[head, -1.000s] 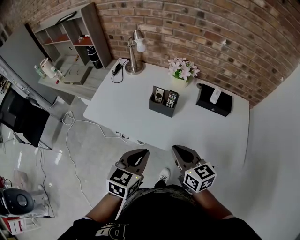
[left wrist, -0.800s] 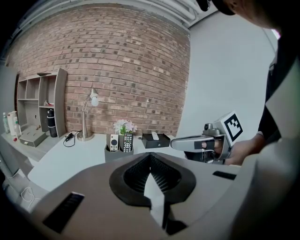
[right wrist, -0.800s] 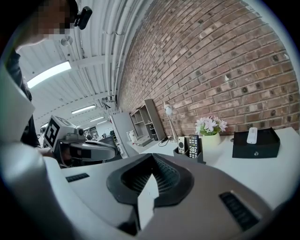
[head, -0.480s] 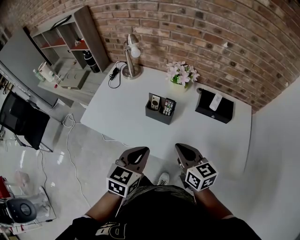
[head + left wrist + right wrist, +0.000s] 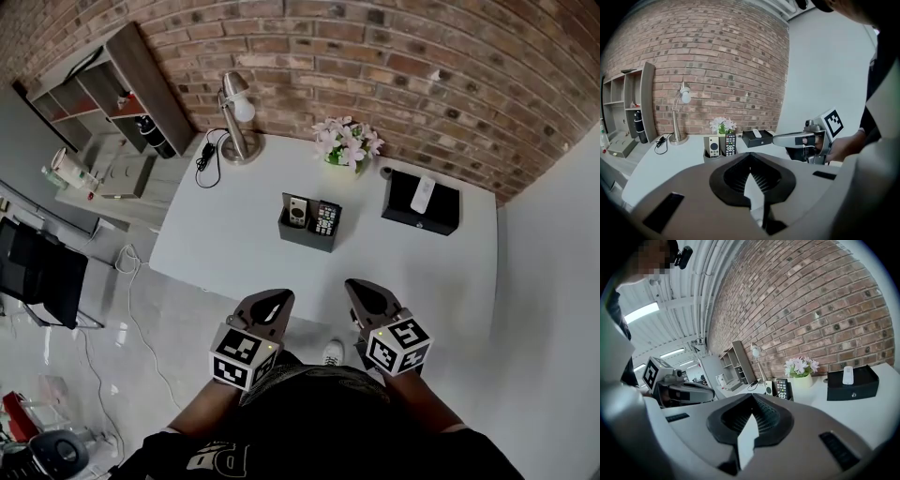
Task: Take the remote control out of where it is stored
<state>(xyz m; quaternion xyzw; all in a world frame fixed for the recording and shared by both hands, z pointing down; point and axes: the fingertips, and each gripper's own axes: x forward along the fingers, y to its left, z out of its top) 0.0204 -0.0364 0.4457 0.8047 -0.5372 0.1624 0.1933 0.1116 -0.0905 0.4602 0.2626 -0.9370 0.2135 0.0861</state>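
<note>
Both grippers are idle at the near edge of the table (image 5: 225, 246), well apart from everything on it. Left gripper (image 5: 272, 299): fingers pressed together, nothing between them. Right gripper (image 5: 360, 289): same, fingers together, empty.

The dark holder (image 5: 306, 233) sits mid-table, closer to the back edge. Two remotes stand upright in it, side by side: pale remote (image 5: 297, 212) on the left, black remote (image 5: 324, 218) on the right. Neither is touched.

The black box (image 5: 420, 214) is at the back right corner with a white remote (image 5: 423, 194) lying on top. Flowers (image 5: 345, 141) are at the back edge, just behind the holder. The lamp (image 5: 234, 112) is at the back left corner.
</note>
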